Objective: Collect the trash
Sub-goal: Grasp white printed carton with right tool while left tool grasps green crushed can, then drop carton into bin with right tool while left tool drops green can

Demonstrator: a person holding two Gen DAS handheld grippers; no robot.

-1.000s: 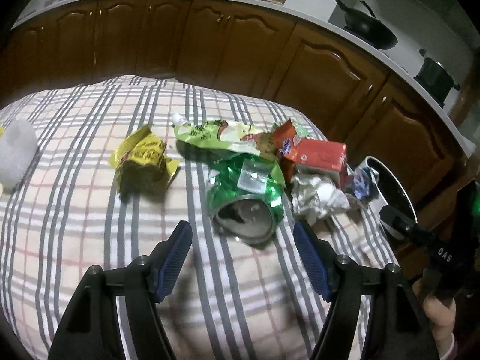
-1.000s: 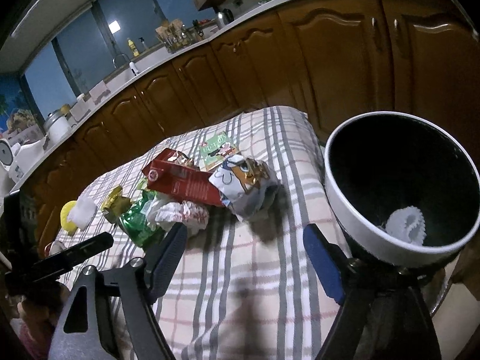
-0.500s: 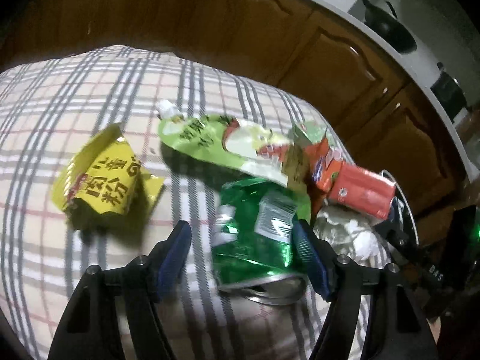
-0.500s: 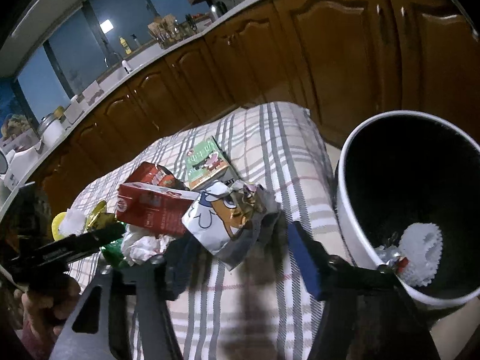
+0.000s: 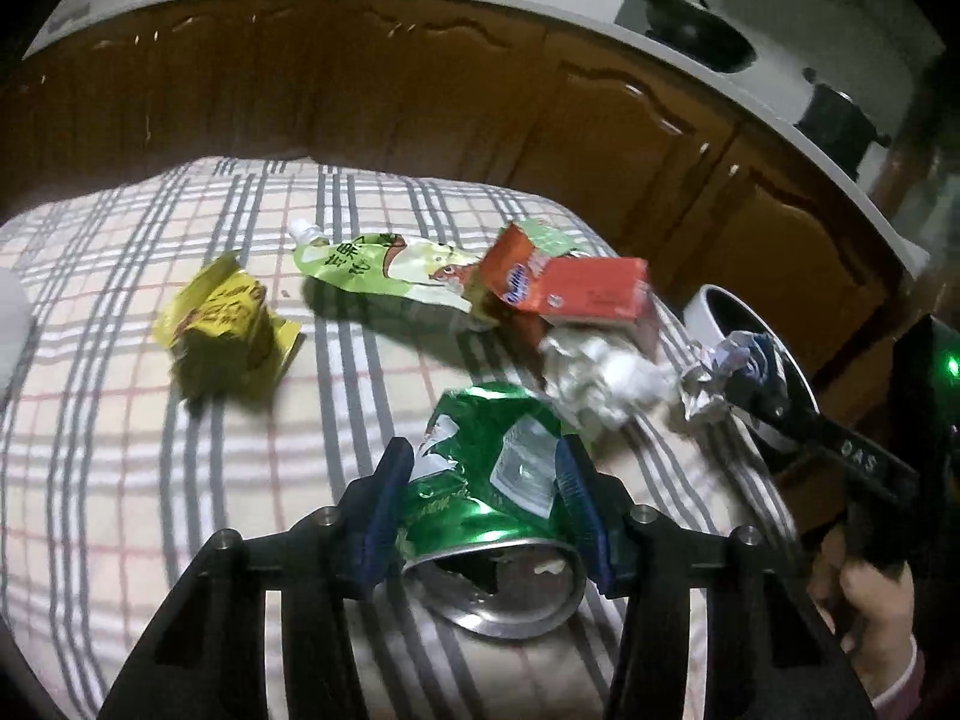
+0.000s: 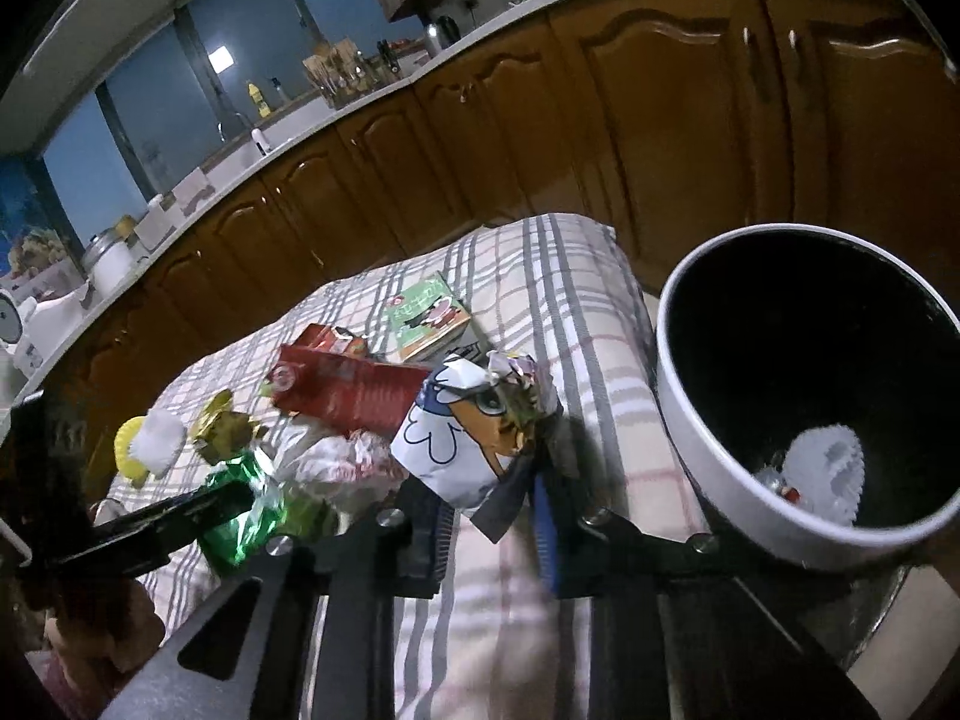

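Observation:
A crushed green can [image 5: 480, 492] lies on the checked cloth [image 5: 120, 480], its open end towards the camera. My left gripper [image 5: 483, 456] straddles it, and its closing jaws have both blue pads against the can's sides. In the right wrist view the can [image 6: 240, 516] shows at the lower left. My right gripper [image 6: 489, 510] has its jaws closing on the lower corner of a crumpled cartoon snack wrapper [image 6: 468, 432], which is pinched between the pads. A white bin [image 6: 708, 438] with a dark inside stands just right of it and holds a few scraps.
On the cloth lie a red carton [image 5: 588, 294], a green spout pouch [image 5: 384, 264], a yellow packet [image 5: 222, 324], crumpled white paper [image 5: 600, 378] and a small green box [image 6: 426, 315]. Brown cabinets [image 5: 600, 138] run behind the table. A hand [image 5: 870, 606] holds the right gripper.
The left gripper came forward over the green can and its jaws narrowed onto it. The right gripper's jaws narrowed from wide apart onto the cartoon wrapper's corner.

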